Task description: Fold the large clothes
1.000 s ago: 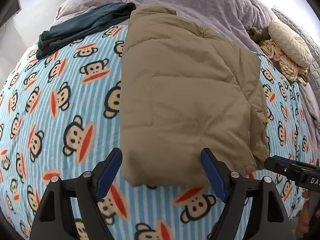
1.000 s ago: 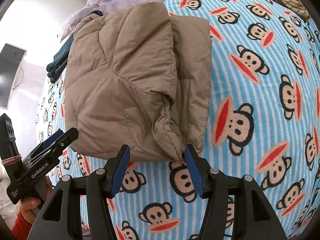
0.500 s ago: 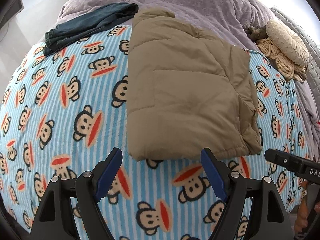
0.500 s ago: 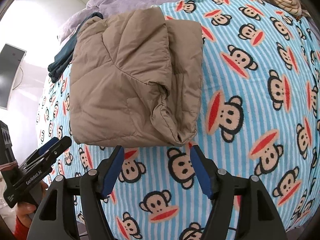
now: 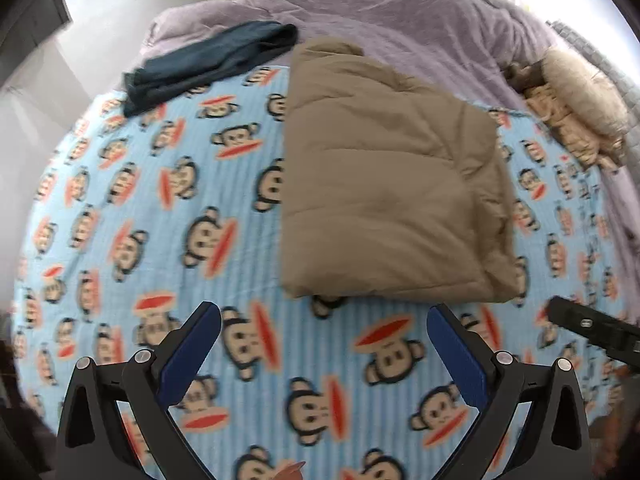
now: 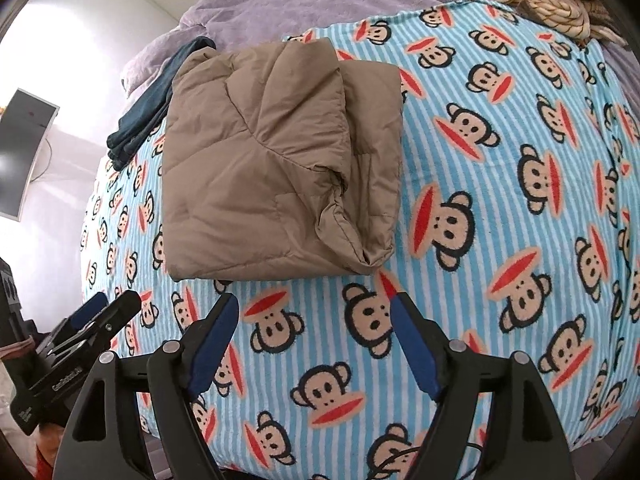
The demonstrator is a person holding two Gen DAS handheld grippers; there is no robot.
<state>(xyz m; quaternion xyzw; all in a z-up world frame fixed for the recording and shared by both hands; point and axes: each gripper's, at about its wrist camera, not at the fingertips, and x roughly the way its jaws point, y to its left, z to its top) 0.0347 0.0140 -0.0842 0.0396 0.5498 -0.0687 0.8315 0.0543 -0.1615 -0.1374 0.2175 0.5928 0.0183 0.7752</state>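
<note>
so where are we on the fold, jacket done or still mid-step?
Done: the tan padded jacket lies folded into a compact block on the monkey-print blanket. In hand: nothing; the left gripper and right gripper sit clear of its near edge, jaws opening, empty. Possibly left: the dark garment behind looks already folded; no other loose clothing in view.

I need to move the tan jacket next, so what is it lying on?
The folded tan jacket rests on the monkey-print blanket, its far end reaching the purple duvet. Whatever lies beneath it stays hidden.
</note>
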